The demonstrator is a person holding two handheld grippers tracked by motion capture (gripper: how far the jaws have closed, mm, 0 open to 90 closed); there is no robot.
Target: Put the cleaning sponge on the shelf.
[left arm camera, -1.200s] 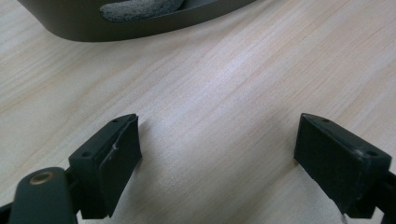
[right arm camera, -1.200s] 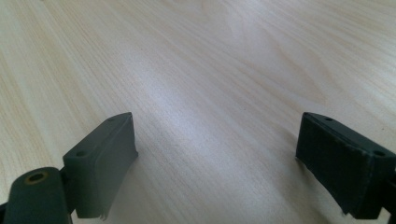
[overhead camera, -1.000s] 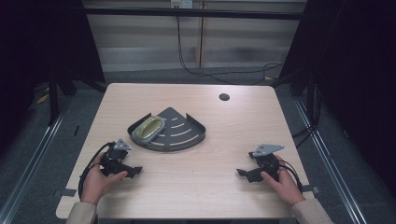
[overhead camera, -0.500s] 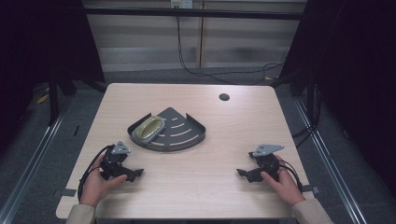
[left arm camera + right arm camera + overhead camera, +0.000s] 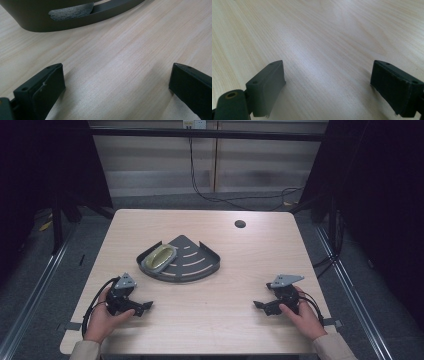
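We see a dark grey rack (image 5: 192,257), a quarter-round corner shelf with a low rim and slotted floor, lying flat near the middle of the table (image 5: 220,325). In its left corner sits a sponge (image 5: 159,257), oval, yellowish on top; in the left gripper view its rough grey side (image 5: 71,11) shows through a slot in the rack's smooth wall (image 5: 32,17).

Our left gripper (image 5: 141,308) rests on the table just in front of the rack's left end, apart from it; its jaws stand wide apart with nothing but bare wood between them. Our right gripper (image 5: 262,307) lies well apart from the rack, near the table's right front; its jaws are likewise spread wide and hold nothing. The jaw pads are matt black, blocky, with small screw holes.

The table is pale wood-grain laminate with rounded corners and a round cable hole (image 5: 240,224) near its far edge. Beyond it we see a grey floor, a light panelled wall, trailing cables and dark curtains at both sides.
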